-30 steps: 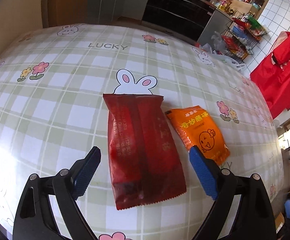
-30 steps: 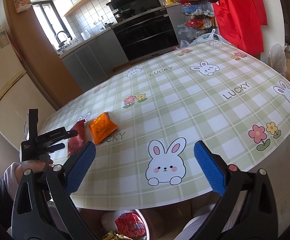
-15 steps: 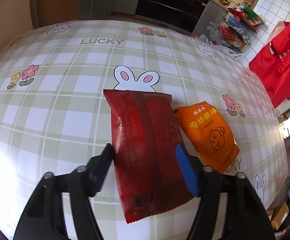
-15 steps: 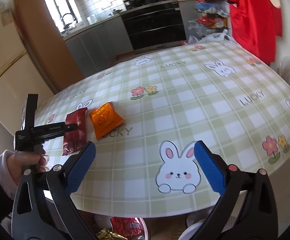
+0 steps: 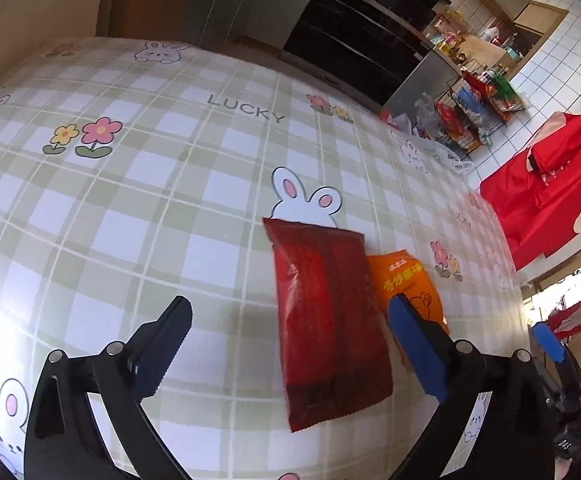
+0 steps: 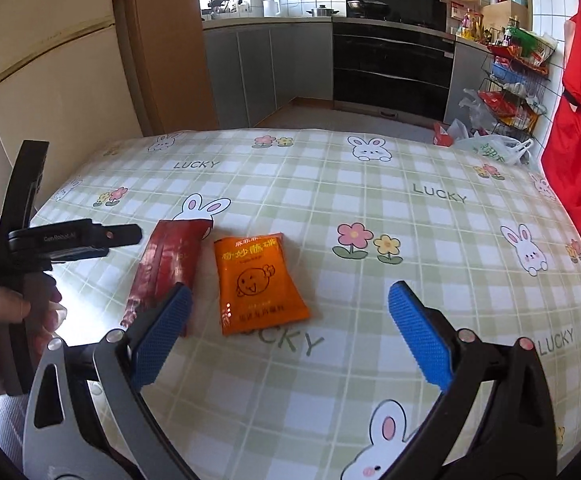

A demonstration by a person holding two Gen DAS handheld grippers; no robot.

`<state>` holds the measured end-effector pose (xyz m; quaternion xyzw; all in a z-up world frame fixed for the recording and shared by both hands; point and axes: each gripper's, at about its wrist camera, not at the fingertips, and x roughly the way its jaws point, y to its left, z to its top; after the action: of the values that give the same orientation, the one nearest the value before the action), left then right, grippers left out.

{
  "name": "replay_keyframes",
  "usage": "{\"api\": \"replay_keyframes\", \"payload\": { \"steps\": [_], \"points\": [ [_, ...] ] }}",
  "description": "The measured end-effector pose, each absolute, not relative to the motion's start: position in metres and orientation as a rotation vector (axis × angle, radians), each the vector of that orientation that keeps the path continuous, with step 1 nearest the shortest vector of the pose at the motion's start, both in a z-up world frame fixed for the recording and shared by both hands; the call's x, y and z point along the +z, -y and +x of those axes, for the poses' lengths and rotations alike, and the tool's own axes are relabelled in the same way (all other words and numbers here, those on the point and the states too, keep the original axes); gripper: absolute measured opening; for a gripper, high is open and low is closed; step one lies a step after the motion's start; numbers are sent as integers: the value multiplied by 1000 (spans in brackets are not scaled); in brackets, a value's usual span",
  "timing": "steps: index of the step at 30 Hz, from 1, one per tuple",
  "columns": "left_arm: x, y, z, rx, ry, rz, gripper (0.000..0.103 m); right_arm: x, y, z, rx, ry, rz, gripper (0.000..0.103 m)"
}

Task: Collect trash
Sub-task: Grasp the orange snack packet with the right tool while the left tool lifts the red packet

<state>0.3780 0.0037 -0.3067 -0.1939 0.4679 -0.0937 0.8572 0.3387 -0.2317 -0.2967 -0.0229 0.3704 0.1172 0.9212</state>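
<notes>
From the left wrist camera, the left claw (image 5: 288,336) hangs released over the bench (image 5: 138,184), its two fingers spread wide. The red wrapper (image 5: 328,324) lies flat on the checked cloth between those fingers, though off toward the right-hand finger and not centred in the gap. Its long axis runs away from the camera, roughly along the line of the fingers, so the short width of the packet faces the jaws; a squeeze across that width looks the natural grip. Whether the fingertips sit just above the cloth or some way up is hard to judge through the fisheye. The orange packet (image 5: 408,280) lies just beside the red wrapper on its right, partly behind the right-hand finger.

From the right wrist camera, the right claw (image 6: 290,334) is also released, jaws wide, and empty. The orange packet (image 6: 256,282) lies ahead of it and a little left of centre, its long axis pointing roughly toward the camera. The red wrapper (image 6: 166,268) sits left again, partly hidden by this claw's left finger. The left claw (image 6: 122,235) shows side-on beside the red wrapper's far end, so the left hand is plainly nearer the red one, and the right nearer the orange.
</notes>
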Motion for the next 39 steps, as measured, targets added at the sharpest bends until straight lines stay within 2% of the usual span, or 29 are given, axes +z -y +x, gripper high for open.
{"api": "replay_keyframes", "payload": {
  "steps": [7, 14, 16, 25, 28, 39],
  "points": [
    [-327, 44, 404, -148, -1072, -289, 97, -317, 239, 356, 214, -818, -44, 97],
    [-333, 58, 416, -103, -1075, -126, 96, -337, 253, 363, 198, -872, -41, 97],
    [-331, 48, 414, -98, -1048, -129, 76, -341, 249, 365, 212, -877, -55, 97],
    [-324, -9, 400, -184, -1017, -204, 40, -354, 210, 390, 311, -911, -143, 97],
    [-320, -30, 387, -196, -994, -253, 35, -362, 192, 404, 337, -937, -181, 97],
    [-286, -87, 310, -193, -855, -420, 34, -377, 167, 430, 334, -999, -166, 96]
  ]
}}
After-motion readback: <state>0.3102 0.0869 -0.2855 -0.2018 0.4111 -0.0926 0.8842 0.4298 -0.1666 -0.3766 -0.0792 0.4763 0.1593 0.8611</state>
